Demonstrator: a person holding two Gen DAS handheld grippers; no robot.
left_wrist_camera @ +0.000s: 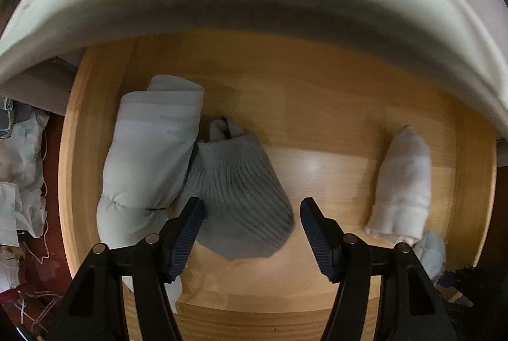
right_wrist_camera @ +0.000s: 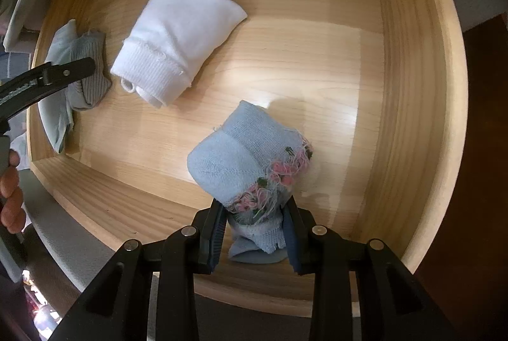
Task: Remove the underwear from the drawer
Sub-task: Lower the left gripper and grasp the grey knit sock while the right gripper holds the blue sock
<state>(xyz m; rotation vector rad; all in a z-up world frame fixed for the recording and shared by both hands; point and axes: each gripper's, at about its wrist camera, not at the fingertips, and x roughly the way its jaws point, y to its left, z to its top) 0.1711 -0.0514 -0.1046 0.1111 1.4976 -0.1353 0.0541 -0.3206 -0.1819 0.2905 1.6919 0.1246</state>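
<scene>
Landmark: the drawer point(right_wrist_camera: 412, 87), pale wood, open.

At its left end lies a pale grey-green roll point(left_wrist_camera: 149, 157), and touching it on the right a ribbed grey bundle point(left_wrist_camera: 238, 192). My left gripper point(left_wrist_camera: 250, 233) hangs just above the ribbed bundle, jaws wide apart and holding nothing.

Near the drawer's middle lies a white bundle point(right_wrist_camera: 177, 39) with a ribbed cuff, apart from the others.

Toward the drawer's right front sits the blue piece point(right_wrist_camera: 244, 160), knit, with pink and green loose threads on one side. My right gripper point(right_wrist_camera: 254, 239) has its jaws drawn in against the piece's near end, one pad on either side, gripping it. The far end appears to rest on the drawer floor; I cannot tell for certain.

Handling, as a judgement: all pieces are light, soft and limp; they will sag and may unroll when lifted. Take hold across the thick folded part, not a loose edge. The threads could snag.

Writing: no brand, label or lettering can be read.
</scene>
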